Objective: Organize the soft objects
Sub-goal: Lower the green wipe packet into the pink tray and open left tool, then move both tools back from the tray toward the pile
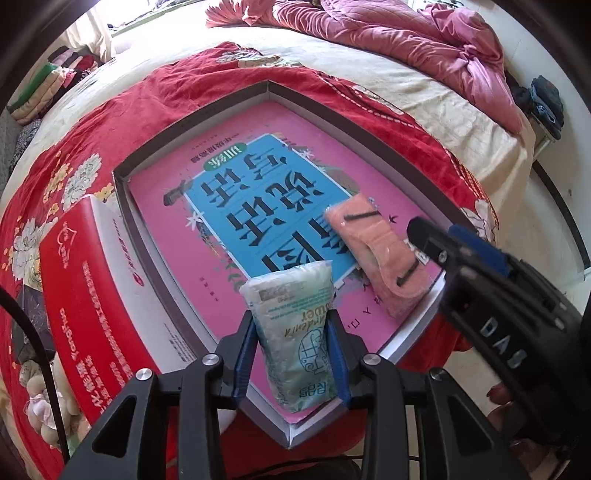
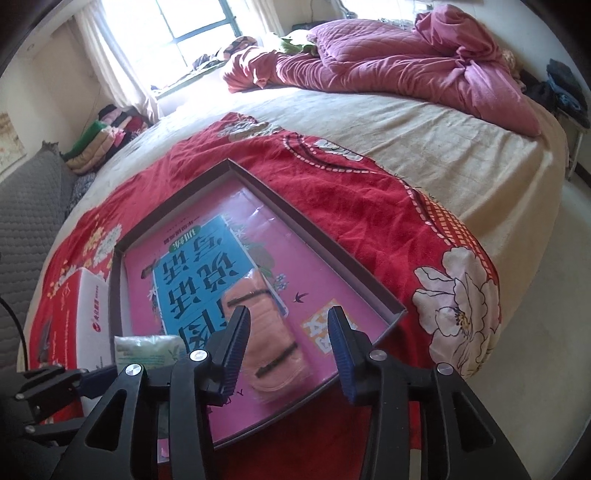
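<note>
A pale green tissue pack [image 1: 295, 332] is clamped between the left gripper's [image 1: 293, 350] pads over the shallow box [image 1: 369, 122]. The right gripper's [image 2: 288, 350] jaws are parted, nothing gripped; the peach eye mask [image 2: 266, 343] lies inside the box below them.

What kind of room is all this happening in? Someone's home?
Most likely a bedroom in a home. The work happens on a large bed with a crumpled pink quilt at its far end, a curtained window behind it, and folded clothes stacked near the wall.
</note>
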A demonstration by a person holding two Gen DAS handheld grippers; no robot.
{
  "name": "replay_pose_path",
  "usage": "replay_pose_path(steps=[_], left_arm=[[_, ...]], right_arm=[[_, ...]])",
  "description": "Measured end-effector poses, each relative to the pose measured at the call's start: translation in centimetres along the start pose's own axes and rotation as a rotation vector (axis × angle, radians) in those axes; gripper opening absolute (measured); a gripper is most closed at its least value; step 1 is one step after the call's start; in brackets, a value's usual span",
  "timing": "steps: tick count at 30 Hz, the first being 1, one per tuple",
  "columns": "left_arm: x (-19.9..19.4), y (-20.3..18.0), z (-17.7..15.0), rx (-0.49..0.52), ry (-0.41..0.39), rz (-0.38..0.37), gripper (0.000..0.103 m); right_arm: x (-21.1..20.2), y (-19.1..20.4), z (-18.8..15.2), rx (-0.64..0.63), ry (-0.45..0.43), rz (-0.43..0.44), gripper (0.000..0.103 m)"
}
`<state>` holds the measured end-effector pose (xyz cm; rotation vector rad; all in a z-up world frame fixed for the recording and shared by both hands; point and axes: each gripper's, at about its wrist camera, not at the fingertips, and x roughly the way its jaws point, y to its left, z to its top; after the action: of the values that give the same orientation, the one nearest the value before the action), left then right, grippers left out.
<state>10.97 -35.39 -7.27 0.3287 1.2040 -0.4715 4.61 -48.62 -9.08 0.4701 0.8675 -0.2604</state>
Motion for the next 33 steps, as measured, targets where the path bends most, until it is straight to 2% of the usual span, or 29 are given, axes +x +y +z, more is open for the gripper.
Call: replay_pose_path(steps=[2,6,14,18,22,29,33], left_arm=[[0.0,-0.2,-0.3,0.007,-0.006,0.01,0.039],[-0.3,0.0,-0.4,0.001,-0.019,0.011,0.048],[-2.0,0.7,-0.5,-0.017,-0.064,-0.009,0.051],[-3.7,1.2,-1.2,-0.037,-0.104,-0.012,0.063],[-5.4,1.9,-2.0,-0.055,-0.14,-0.01,0.064],[-7.1,4.2,-3.7,-0.096,-0.17,-0.003,0.065],[-8.4,5.8,-4.7,-0.135,-0.19,0.001,0.067]], right_arm=[[-0.4,-0.4,0.1,0.027,-0.012,0.006,0.046],[-1.3,-0.7,0.4,0.043,-0.037,-0.009,0.047],[-3.2,-1.3,1.0,0.082,-0.088,-0.008,0.052],[-3.9,-0.9,1.1,0.068,-0.098,-0.013,0.058],[-4.4,-0.1,1.0,0.043,-0.103,-0.03,0.061],[-6.1,2.8,0.8,-0.054,-0.146,-0.033,0.074],[-7.3,4.5,0.5,-0.095,-0.169,-0.029,0.074]])
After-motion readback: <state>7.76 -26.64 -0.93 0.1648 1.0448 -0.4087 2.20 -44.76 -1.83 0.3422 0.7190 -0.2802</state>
